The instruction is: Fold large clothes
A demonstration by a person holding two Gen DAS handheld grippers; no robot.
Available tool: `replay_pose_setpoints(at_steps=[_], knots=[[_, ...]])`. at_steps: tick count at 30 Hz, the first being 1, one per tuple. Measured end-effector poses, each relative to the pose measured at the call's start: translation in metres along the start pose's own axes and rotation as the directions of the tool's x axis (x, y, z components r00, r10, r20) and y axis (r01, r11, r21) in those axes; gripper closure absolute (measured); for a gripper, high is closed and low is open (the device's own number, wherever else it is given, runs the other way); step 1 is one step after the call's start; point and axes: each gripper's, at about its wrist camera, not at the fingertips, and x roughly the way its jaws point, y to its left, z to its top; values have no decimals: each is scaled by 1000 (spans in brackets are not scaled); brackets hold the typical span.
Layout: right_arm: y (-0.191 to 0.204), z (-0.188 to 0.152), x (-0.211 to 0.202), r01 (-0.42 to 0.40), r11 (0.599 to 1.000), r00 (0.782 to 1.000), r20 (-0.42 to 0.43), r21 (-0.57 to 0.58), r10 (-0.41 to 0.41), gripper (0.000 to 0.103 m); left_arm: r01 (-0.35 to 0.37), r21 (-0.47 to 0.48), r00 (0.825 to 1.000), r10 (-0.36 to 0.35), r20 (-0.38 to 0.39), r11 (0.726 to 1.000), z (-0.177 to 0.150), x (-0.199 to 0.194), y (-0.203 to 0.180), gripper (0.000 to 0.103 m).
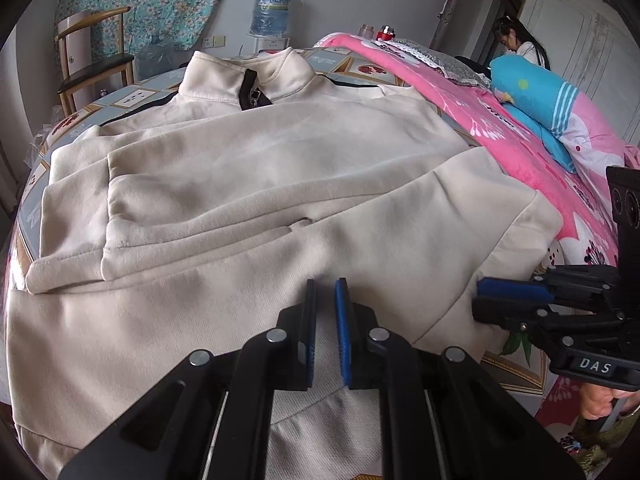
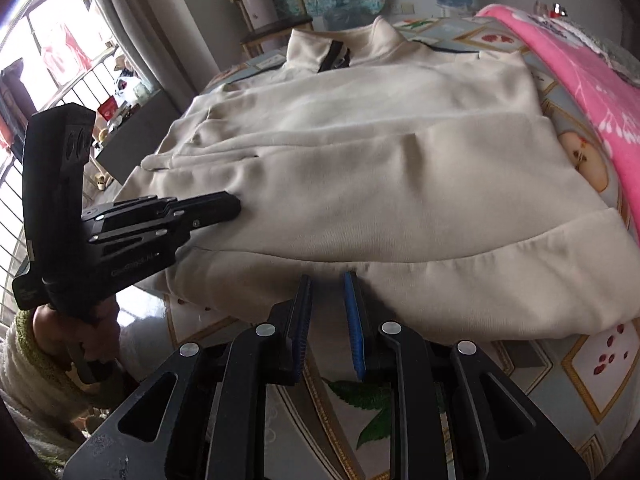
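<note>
On the patterned counter (image 2: 592, 364) a cream jacket (image 1: 280, 168) is laid flat, sleeves folded in, so the hem-to-collar fold is probably next. Both hems must be pinched first. The left hand-held gripper (image 1: 325, 286) is nearly closed over the fabric, nothing clamped; the right hand-held gripper (image 2: 329, 280) is narrowly parted, empty. A pink blanket (image 1: 460, 92) and chair (image 1: 94, 56) are seen behind.
</note>
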Motion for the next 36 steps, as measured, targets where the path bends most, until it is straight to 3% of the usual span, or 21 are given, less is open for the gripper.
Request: replay_pose_setpoints(at_steps=[4,9,16,20,23,28,29,31,36], knots=[[3,7,-4,15,1000,1000,-26,15,-14,84,4,-5,1000,-4,-3,1000,0,-1,0,92],[29,11,-20,-41,998,998,35,-48,42,83,6,-4,1000,-6,-3,1000,-1,-1,0,92],[46,13,18,-43,996,999,-10,-74,42,84,39,-34,999,-39,16,999,-2,-5,7,92],[44,13,19,-44,998,999,-17,-51,43,86,74,-45,996,-71,62,996,-9,-40,17,92],[44,12,19,-44,998,999,-15,-44,43,86,65,-19,997,-64,43,998,-28,-66,21,92],[43,13,19,-57,998,998,-14,-35,57,86,12,-121,999,-18,-46,993,-68,-69,48,92],[41,12,17,-63,997,998,-15,-32,63,86,47,-170,999,-50,-14,984,-74,-74,58,92],[40,12,17,-71,997,997,-13,-22,71,86,52,-242,999,-53,2,969,-79,-80,70,92],[29,10,8,-70,997,998,4,-22,70,88,43,-307,999,-35,30,951,-89,-94,87,93]])
